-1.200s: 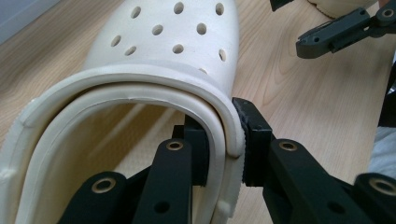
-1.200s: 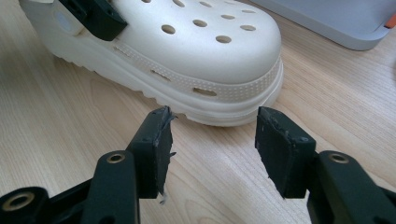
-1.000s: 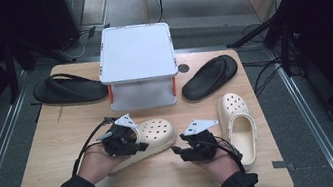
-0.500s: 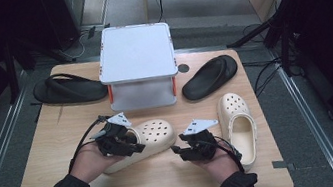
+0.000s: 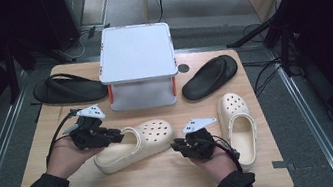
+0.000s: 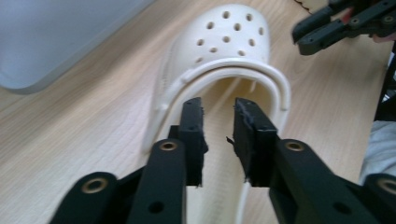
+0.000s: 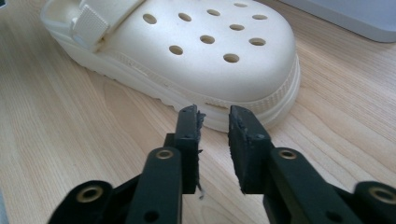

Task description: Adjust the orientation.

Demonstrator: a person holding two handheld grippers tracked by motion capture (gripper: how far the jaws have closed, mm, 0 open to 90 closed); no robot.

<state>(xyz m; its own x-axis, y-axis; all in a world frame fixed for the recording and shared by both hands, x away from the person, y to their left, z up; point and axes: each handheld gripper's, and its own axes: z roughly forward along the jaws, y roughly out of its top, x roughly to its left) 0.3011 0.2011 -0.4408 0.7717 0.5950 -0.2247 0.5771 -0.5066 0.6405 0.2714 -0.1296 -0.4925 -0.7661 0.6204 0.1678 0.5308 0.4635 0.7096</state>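
A cream clog [image 5: 148, 136] lies on its sole in the middle of the wooden table [image 5: 53, 126], toe to the right. My left gripper [image 5: 116, 136] hovers at its heel opening [image 6: 224, 93]. Its jaws have just been closing and stand a narrow gap apart [image 6: 218, 105] with nothing between them. My right gripper [image 5: 175, 146] sits just off the clog's toe [image 7: 205, 46]. Its jaws have also just been closing to a narrow gap [image 7: 212, 112], empty and short of the sole rim. In the left gripper view, the right gripper [image 6: 336, 23] appears beyond the toe.
A second cream clog [image 5: 237, 122] lies at the right, toe away from me. Black sandals rest at the back left [image 5: 70, 90] and back right [image 5: 210, 76]. A grey-topped stand with orange legs [image 5: 137, 52] stands at the back centre.
My left hand has drawn back to the left and up, uncovering more of the clog's heel. The right hand has stayed put. The clog has not shifted.
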